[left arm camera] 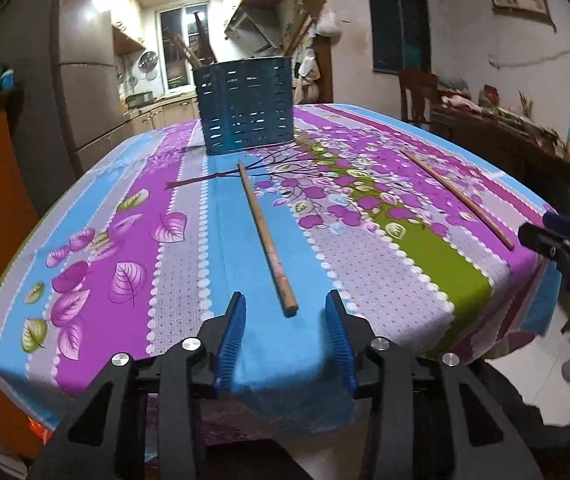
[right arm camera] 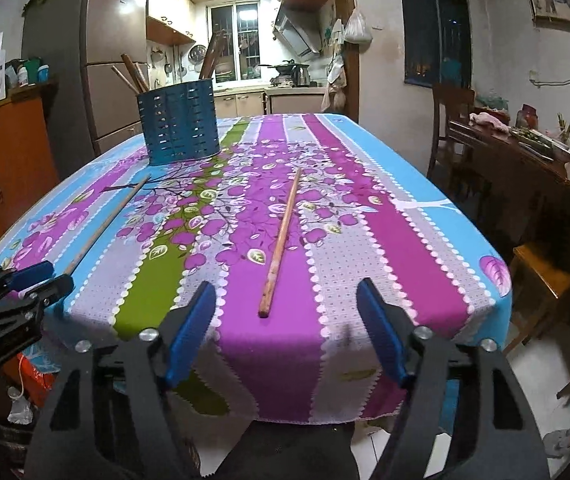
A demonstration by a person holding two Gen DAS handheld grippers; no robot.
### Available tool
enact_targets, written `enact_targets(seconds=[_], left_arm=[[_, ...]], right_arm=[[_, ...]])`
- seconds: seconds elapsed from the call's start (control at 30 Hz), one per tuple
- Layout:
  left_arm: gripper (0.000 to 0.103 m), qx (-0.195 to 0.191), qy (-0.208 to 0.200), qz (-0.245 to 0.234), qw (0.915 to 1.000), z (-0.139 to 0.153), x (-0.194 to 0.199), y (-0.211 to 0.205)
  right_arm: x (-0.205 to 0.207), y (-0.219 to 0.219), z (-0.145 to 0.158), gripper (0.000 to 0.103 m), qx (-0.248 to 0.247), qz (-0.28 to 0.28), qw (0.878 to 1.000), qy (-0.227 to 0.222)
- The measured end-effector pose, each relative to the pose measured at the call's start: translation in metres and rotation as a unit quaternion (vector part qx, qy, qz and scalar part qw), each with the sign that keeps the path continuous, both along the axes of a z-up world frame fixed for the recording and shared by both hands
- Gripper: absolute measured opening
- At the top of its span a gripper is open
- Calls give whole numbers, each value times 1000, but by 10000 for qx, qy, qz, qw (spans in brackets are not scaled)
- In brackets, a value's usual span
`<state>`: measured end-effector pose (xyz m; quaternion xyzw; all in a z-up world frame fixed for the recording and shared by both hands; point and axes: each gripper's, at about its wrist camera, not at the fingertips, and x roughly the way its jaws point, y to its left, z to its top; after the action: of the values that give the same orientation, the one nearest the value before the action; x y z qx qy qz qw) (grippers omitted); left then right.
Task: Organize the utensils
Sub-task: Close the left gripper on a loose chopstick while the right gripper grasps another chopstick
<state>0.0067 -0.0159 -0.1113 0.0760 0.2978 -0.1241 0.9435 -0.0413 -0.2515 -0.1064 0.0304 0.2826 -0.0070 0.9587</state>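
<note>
Two wooden chopsticks lie apart on the flowered tablecloth. The left chopstick (left arm camera: 266, 236) points toward my left gripper (left arm camera: 285, 304), which is open and empty just short of its near end; it also shows in the right wrist view (right arm camera: 105, 226). The right chopstick (right arm camera: 281, 240) lies ahead of my right gripper (right arm camera: 287, 294), which is open and empty at the table's near edge; it also shows in the left wrist view (left arm camera: 459, 198). A blue perforated utensil holder (left arm camera: 245, 106) stands at the far side with several sticks in it, and also shows in the right wrist view (right arm camera: 181, 124).
The table (right arm camera: 405, 240) has a drooping cloth at its near edge. A wooden cabinet (right arm camera: 5, 152) stands to the left. A wooden chair (right arm camera: 451, 120) and a cluttered side table (right arm camera: 533, 152) stand to the right. The kitchen lies behind.
</note>
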Motion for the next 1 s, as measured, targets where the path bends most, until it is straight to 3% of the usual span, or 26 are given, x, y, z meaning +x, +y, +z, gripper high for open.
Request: enact_targets(seconds=[0.4, 0.87, 1.0], left_arm=[[32, -209, -224, 104, 9995, -3, 4, 0], [31, -266, -429, 148, 9986, -6, -1, 1], [20, -319, -441, 238, 9982, -6, -1, 5]], right_arm=[[13, 7, -16, 15, -16, 21, 10000, 56], [8, 13, -19, 14, -210, -164, 9996, -95], [8, 12, -20, 14, -208, -171, 9996, -106]])
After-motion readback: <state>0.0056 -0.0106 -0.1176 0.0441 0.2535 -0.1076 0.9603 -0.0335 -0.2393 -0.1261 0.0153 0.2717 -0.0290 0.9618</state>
